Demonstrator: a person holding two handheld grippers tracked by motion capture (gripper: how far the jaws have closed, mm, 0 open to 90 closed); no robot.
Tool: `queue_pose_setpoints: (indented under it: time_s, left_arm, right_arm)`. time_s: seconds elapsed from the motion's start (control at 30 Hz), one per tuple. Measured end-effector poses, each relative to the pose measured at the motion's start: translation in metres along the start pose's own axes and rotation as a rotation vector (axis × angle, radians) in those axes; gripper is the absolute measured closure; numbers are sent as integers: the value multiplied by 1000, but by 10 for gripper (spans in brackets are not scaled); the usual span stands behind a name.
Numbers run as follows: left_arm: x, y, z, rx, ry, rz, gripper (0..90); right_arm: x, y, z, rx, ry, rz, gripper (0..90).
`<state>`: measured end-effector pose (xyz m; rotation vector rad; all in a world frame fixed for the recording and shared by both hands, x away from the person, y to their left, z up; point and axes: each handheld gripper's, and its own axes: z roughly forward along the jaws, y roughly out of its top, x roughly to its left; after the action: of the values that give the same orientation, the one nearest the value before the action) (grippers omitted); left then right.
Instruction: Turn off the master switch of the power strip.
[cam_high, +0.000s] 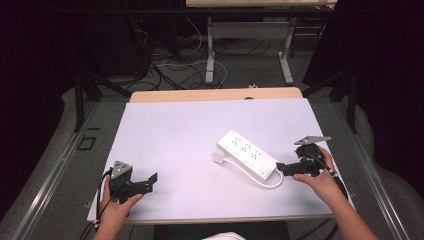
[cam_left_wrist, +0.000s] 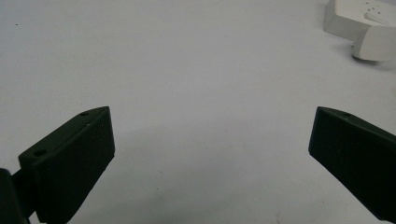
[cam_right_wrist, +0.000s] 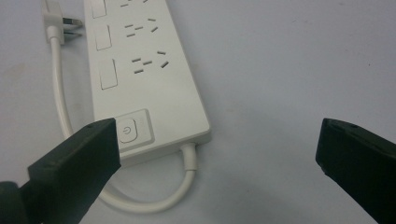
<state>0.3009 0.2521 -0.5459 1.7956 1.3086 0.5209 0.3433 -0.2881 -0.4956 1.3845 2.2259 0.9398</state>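
A white power strip (cam_high: 246, 154) lies slantwise on the white table cover (cam_high: 170, 130), right of the middle. Its short white cable (cam_high: 271, 184) loops from the near end back to the plug (cam_high: 218, 157) on its left. My right gripper (cam_high: 282, 168) is open just to the right of the strip's near end. In the right gripper view the power strip (cam_right_wrist: 144, 79) lies ahead, with its power button (cam_right_wrist: 127, 130) beside the left jaw of my right gripper (cam_right_wrist: 219, 135). My left gripper (cam_high: 148, 182) stands open at the front left, over bare cover, and my left gripper (cam_left_wrist: 212, 126) holds nothing.
The table's wooden far edge (cam_high: 215, 94) shows beyond the cover. Behind it are a grey floor with loose cables (cam_high: 170, 70) and the legs of another table (cam_high: 210, 55). In the left gripper view the power strip's end (cam_left_wrist: 362, 23) sits at the top right.
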Motion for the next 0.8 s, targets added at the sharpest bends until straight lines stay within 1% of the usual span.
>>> queue_pose_setpoints:
  time_s: [0.07, 0.1, 0.13, 0.23, 0.43, 0.5, 0.6, 0.73, 0.77, 0.8]
  left_arm:
    - [0, 0, 0, -4, -4, -3, 6]
    - [0, 0, 0, -6, -4, -4, 6]
    - [0, 0, 0, -7, -5, -6, 6]
    - [0, 0, 1, -9, 0, -1, 5]
    - [-1, 0, 2, -14, 2, -2, 5]
    - [-1, 0, 2, -16, 3, -1, 5]
    - [-1, 0, 2, -16, 1, -1, 5]
    - [-1, 0, 2, -17, 5, 3, 5]
    - [-1, 0, 2, -18, 4, 0, 5]
    - [-1, 0, 2, -17, 2, 0, 5]
  right_arm:
    - [0, -3, -1, -8, -8, 8, 0]
    - [-1, -4, -2, -17, -11, 5, 0]
    - [-2, -5, -2, -26, -10, 15, 0]
    - [-5, -10, -3, -46, -22, 17, 0]
    - [-11, -19, -6, -76, -36, 62, 0]
    - [-12, -22, -7, -79, -42, 73, 0]
    - [-16, -27, -7, -88, -58, 76, 0]
    - [-18, -33, -7, -99, -69, 89, 0]
    - [-19, -34, -8, -101, -71, 86, 1]
    - [-19, -36, -7, -105, -71, 94, 2]
